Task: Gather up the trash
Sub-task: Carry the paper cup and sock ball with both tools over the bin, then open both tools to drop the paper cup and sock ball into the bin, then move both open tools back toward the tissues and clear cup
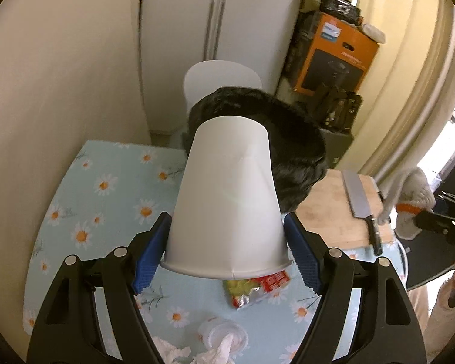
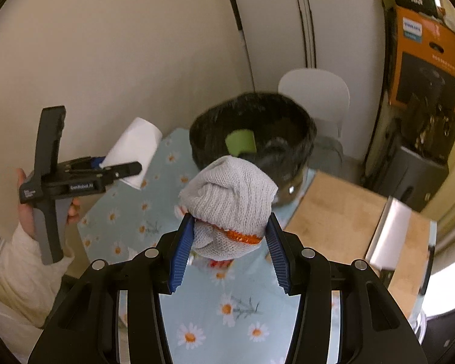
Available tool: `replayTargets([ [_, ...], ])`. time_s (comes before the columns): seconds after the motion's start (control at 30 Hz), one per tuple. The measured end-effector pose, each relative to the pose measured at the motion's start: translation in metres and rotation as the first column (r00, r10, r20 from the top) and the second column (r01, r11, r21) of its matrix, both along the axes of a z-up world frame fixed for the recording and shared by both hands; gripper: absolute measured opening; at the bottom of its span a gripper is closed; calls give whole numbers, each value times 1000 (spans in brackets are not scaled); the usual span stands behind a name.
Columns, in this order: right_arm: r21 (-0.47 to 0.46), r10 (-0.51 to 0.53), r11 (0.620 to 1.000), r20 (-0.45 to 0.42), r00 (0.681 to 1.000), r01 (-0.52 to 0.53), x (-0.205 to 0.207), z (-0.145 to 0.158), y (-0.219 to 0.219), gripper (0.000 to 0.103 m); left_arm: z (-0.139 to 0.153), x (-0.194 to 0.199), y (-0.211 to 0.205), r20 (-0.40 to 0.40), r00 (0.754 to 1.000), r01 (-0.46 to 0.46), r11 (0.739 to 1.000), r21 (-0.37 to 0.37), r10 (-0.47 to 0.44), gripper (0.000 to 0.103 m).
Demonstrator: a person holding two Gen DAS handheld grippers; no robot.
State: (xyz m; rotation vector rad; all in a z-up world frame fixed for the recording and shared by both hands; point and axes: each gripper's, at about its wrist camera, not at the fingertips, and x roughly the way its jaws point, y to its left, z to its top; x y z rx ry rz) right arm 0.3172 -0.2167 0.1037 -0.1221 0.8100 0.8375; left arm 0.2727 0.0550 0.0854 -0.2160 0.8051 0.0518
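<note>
My left gripper (image 1: 227, 236) is shut on a white paper cup (image 1: 227, 200), held bottom-forward above the daisy tablecloth (image 1: 106, 200), in front of the black-lined trash bin (image 1: 291, 151). The right wrist view shows the cup (image 2: 135, 151) to the left of the bin (image 2: 251, 130). My right gripper (image 2: 230, 233) is shut on a grey knit glove with an orange cuff (image 2: 230, 194), held up in front of the bin. A green item (image 2: 239, 141) lies inside the bin. A red-yellow wrapper (image 1: 254, 288) and crumpled tissues (image 1: 221, 342) lie on the table below the cup.
A wooden cutting board (image 1: 333, 212) with a cleaver (image 1: 361, 200) sits on the right of the table. A white chair (image 1: 221, 75) stands behind the bin. An orange box (image 1: 336, 54) and dark items stand stacked at the back right by the curtain.
</note>
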Motion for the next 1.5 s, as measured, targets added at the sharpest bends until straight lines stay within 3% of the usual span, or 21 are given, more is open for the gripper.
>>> replayTargets([
  [0.17,27,-14,1000,35,999,13,17,18,8,45,11,26,2,23,999,41,999,26,-41,75],
  [0.4,8,-55,998,23,998,55,55,27,31,45,9,75,10,-17,992,128,991,49,-128,75],
  [0.63,-22,-107,994,8,994,107,100,21,57,45,1,121,14,-31,966,258,965,37,-257,75],
  [0.7,-26,-111,993,12,994,112,110,19,65,48,-2,127,17,-8,963,268,963,33,-268,76],
  [0.73,-22,-113,993,21,993,114,114,18,69,52,-3,128,18,10,964,266,964,31,-266,81],
  [0.77,-17,-114,993,25,993,114,117,16,71,73,-4,129,21,38,967,250,968,31,-252,92],
  [0.83,-1,-152,988,60,987,152,119,16,72,95,-8,129,28,79,975,208,978,33,-210,96],
  [1.07,15,-188,982,47,981,188,120,3,67,94,-26,121,50,77,984,160,987,-16,-158,97],
  [1.17,5,-193,981,26,981,193,117,-5,69,94,-32,111,53,50,989,140,990,11,-140,97],
  [1.37,-42,-157,987,18,987,158,102,-16,77,94,-38,89,58,5,992,127,992,-4,-127,97],
  [1.5,-89,-104,991,-3,995,103,86,-25,89,94,-39,70,56,-8,994,111,993,38,-111,97],
])
